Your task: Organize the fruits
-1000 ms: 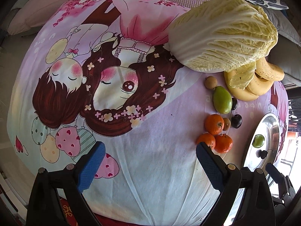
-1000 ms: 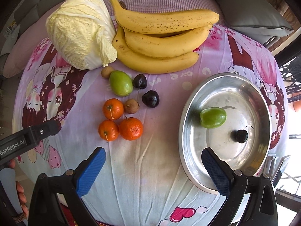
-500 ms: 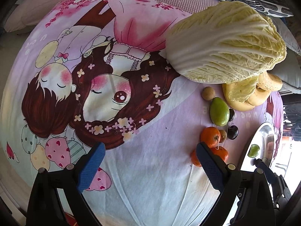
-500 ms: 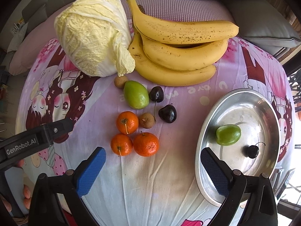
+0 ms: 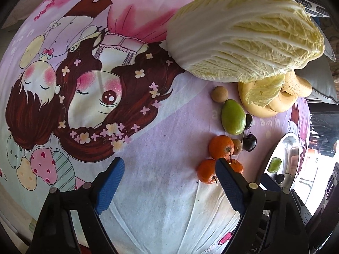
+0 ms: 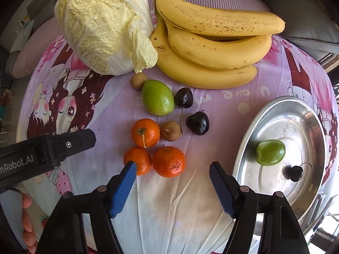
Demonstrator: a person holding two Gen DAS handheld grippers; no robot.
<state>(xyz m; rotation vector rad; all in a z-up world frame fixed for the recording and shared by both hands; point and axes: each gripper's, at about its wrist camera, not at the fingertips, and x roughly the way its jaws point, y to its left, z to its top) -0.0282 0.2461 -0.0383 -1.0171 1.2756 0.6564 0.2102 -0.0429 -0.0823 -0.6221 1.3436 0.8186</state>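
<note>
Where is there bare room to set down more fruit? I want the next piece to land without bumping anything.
The metal tray is bare left of and beyond the green fruit and cherry. Bare cloth lies between the mandarins and the tray. It is crowded between the cabbage, bananas and mandarins.

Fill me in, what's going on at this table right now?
A person is sorting fruit into the metal tray. A green fruit and a cherry already lie in it. The right claw is open and empty, hovering by the three tangerines. The left claw is open too, holding nothing. Bananas and cabbage lie untouched behind.
</note>
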